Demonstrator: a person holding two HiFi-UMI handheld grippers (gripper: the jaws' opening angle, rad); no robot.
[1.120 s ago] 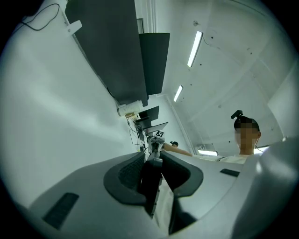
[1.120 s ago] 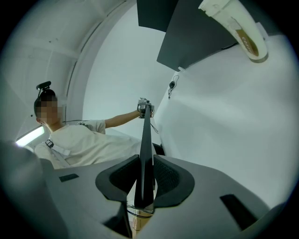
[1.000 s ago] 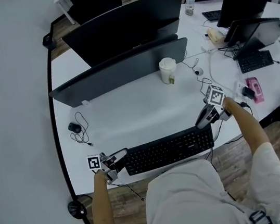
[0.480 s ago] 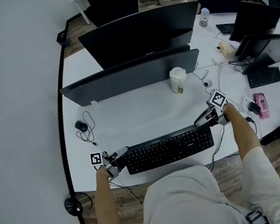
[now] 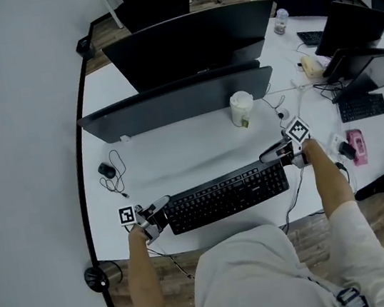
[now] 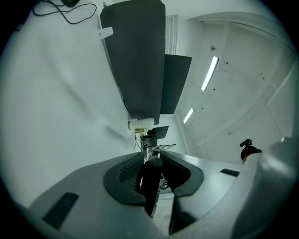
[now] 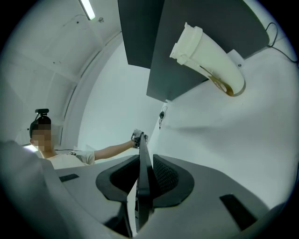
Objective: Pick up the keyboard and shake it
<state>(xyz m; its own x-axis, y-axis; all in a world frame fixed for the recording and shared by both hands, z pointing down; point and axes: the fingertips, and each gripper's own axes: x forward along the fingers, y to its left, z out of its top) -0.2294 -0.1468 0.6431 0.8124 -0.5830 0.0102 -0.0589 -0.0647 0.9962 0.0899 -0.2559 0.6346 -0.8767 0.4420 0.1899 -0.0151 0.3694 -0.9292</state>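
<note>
From the head view alone, the whole layout. Black keyboard [image 5: 226, 196] along the front edge of the white desk [image 5: 178, 155], slanted, its right end farther from that edge than its left. Left claw [image 5: 159, 208] at the keyboard's left end, right claw [image 5: 271, 152] at its right back corner. White cup [image 5: 242, 109] upright toward the middle of the desk, just in front of the long dark monitor [image 5: 170, 105]. Small black device [image 5: 106, 172] with a looped cable near the left edge; pink object [image 5: 355, 142] toward the right edge. Cannot tell from above whether the keyboard is clear of the desk.

From the left gripper view alone, that grip up close. Dark pads [image 6: 131, 170] only narrowly parted, pinching the thin end of the keyboard, seen edge-on between them. Beyond, the back of the monitor and two ceiling lights [image 6: 209, 73], everything turned on its side.

From the right gripper view alone, the other end. Pads [image 7: 163, 175] drawn in to a narrow gap and clamped on the keyboard's edge, a dark blade running straight away to the left claw and a bare forearm [image 7: 107, 150] at the far end. Cup in the upper right of this view, tilted by the camera's roll, with a brown mark near its base. No sign of the pink object or the black device in either gripper view.
</note>
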